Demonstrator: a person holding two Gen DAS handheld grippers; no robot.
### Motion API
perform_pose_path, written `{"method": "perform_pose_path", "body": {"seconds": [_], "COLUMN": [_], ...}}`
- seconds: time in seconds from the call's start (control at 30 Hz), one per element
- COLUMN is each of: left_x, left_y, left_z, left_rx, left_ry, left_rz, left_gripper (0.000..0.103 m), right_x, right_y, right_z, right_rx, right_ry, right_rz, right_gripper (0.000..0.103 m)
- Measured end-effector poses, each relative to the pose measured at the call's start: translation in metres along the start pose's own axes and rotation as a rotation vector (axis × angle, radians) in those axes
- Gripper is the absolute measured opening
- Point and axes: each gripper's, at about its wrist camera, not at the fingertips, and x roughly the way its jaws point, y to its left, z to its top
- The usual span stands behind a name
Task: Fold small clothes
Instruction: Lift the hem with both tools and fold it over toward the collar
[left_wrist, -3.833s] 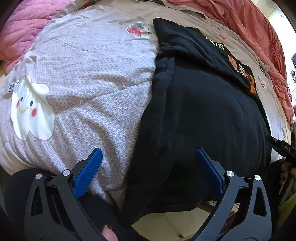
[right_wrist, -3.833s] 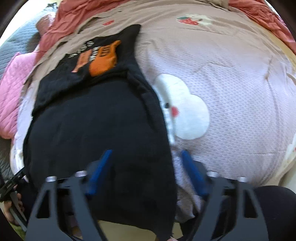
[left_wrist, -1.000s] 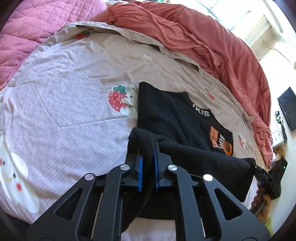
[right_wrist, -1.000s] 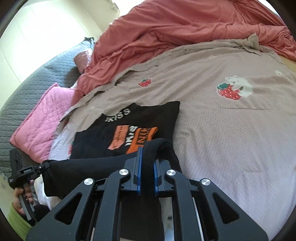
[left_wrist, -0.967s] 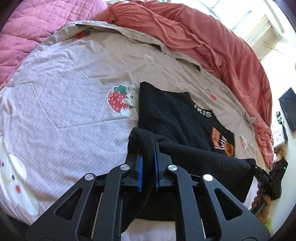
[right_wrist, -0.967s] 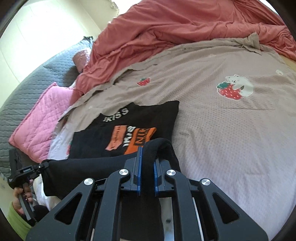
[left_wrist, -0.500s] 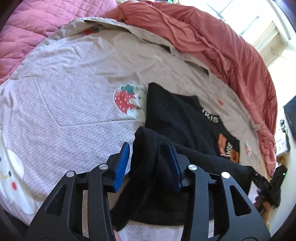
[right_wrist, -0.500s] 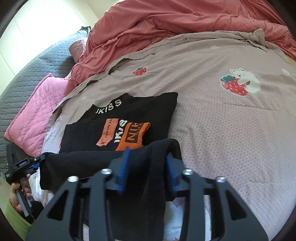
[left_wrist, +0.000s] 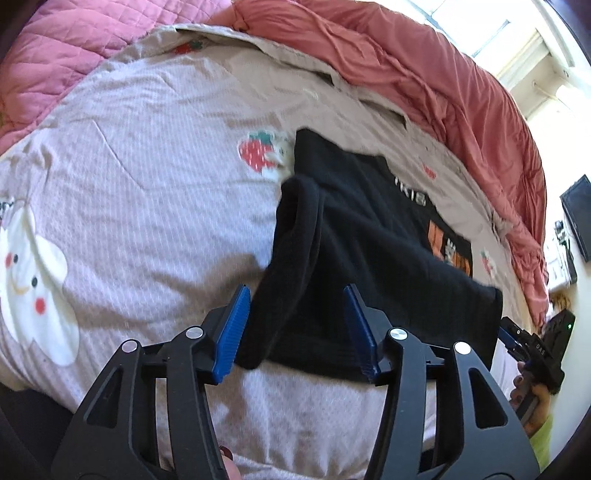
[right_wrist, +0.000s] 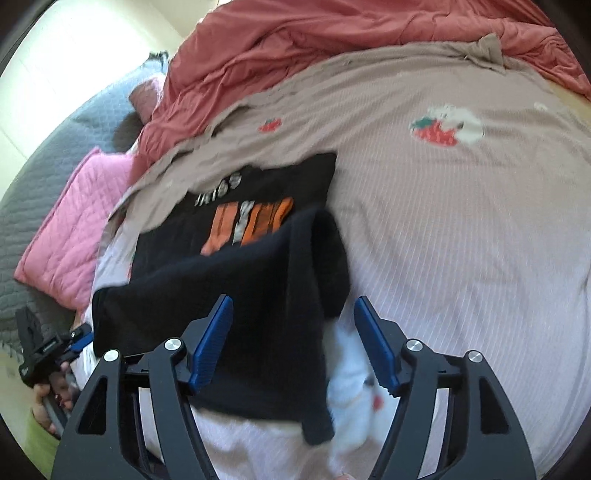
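Pale bedding with strawberry prints (left_wrist: 147, 192) covers the bed, a red blanket (right_wrist: 332, 48) heaped at the far side. Just ahead of both claws lies the black T-shirt (left_wrist: 373, 258), its near half folded over the printed half, long axis running from one claw to the other. Left claw (left_wrist: 295, 328) and right claw (right_wrist: 291, 343) are opening; cloth lies between the pads, unpressed. No container is visible.
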Motion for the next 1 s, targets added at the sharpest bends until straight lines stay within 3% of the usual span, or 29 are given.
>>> {"method": "perform_pose_path", "body": {"seconds": [0.27, 0.33, 0.37, 0.4, 0.43, 0.47, 0.67, 0.83, 1.0], "left_x": [0.018, 0.024, 0.026, 0.028, 0.030, 0.031, 0.015, 0.002, -0.004], "left_y": [0.002, 0.000, -0.002, -0.004, -0.005, -0.007, -0.030, -0.032, -0.035], "left_z": [-0.014, -0.017, -0.018, -0.019, -0.020, -0.021, -0.014, 0.019, 0.057], "left_rx": [0.032, 0.056, 0.070, 0.082, 0.094, 0.104, 0.172, 0.080, 0.049], "left_ry": [0.045, 0.050, 0.051, 0.054, 0.063, 0.070, 0.039, -0.016, -0.091], "left_rz": [0.011, 0.023, 0.036, 0.050, 0.063, 0.067, 0.000, -0.094, -0.088], "left_gripper": [0.054, 0.054, 0.048, 0.043, 0.021, 0.006, 0.003, 0.002, 0.002], "right_x": [0.011, 0.015, 0.017, 0.020, 0.021, 0.021, 0.003, -0.018, -0.021], "right_y": [0.010, 0.013, 0.013, 0.012, 0.011, 0.011, 0.015, 0.009, -0.007], "right_z": [-0.025, -0.028, -0.029, -0.030, -0.031, -0.031, -0.021, 0.006, 0.035], "right_rx": [-0.008, -0.029, -0.034, -0.033, -0.032, -0.033, -0.052, -0.045, 0.012], "right_ry": [0.101, 0.123, 0.131, 0.143, 0.148, 0.146, 0.039, -0.127, -0.219], "right_rz": [0.007, -0.017, -0.024, -0.026, -0.021, -0.020, 0.089, 0.159, 0.158], "right_gripper": [0.067, 0.059, 0.053, 0.039, 0.023, 0.016, 0.010, 0.009, 0.008]}}
